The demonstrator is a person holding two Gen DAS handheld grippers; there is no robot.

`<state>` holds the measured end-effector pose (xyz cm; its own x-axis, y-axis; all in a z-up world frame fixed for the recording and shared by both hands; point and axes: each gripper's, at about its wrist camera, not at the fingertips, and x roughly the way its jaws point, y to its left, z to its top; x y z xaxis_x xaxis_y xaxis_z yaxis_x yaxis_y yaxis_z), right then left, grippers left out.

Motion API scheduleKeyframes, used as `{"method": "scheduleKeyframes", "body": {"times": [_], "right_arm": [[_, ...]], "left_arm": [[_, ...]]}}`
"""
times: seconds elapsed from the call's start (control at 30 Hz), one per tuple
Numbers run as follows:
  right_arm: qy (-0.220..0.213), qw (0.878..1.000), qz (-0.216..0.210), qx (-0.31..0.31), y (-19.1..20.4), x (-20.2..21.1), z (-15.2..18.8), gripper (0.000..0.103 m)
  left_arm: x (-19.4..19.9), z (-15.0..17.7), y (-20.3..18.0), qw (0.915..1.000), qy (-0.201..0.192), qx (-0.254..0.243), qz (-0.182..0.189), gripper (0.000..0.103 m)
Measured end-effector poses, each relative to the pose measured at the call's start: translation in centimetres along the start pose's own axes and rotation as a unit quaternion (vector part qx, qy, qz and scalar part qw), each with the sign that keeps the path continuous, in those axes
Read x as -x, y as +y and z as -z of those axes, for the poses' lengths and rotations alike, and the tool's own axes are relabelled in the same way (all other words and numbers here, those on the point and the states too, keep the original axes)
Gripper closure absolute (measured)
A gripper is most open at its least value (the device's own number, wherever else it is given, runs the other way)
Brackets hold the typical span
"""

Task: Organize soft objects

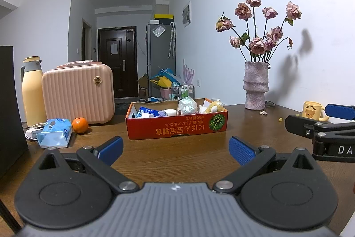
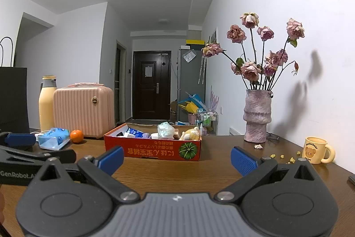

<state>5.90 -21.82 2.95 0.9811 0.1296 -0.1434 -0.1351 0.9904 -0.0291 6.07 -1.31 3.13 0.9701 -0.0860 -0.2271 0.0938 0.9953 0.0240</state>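
Note:
A red cardboard box (image 1: 177, 126) (image 2: 153, 149) sits mid-table, holding a yellow plush toy (image 1: 214, 107) (image 2: 190, 134), a crumpled clear bag (image 1: 187, 106) (image 2: 165, 130), blue packets and other small items. A blue tissue pack (image 1: 55, 131) (image 2: 53, 138) lies on the table to the left of the box, beside an orange (image 1: 80, 125) (image 2: 76, 136). My left gripper (image 1: 176, 149) hovers open in front of the box, nothing between its blue pads. My right gripper (image 2: 177, 158) is likewise open and empty, near the box's front; it also shows at the right edge of the left wrist view (image 1: 324, 121).
A pink ribbed case (image 1: 78, 94) (image 2: 83, 111) and a yellow flask (image 1: 33, 90) (image 2: 47, 102) stand at back left. A vase of dried roses (image 1: 255, 86) (image 2: 257, 117) and a yellow bear mug (image 1: 311, 109) (image 2: 316, 150) are on the right by the wall, with crumbs nearby.

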Motion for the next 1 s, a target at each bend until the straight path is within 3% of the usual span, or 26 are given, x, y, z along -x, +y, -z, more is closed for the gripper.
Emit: {"method": "scheduleKeyframes", "body": {"times": [1.0], "right_arm": [[0.000,1.000,0.000,0.001,0.04,0.00,0.05,0.000]], "left_arm": [[0.13,-0.03,0.07,1.0000,-0.004,-0.002,-0.002,0.000]]}}
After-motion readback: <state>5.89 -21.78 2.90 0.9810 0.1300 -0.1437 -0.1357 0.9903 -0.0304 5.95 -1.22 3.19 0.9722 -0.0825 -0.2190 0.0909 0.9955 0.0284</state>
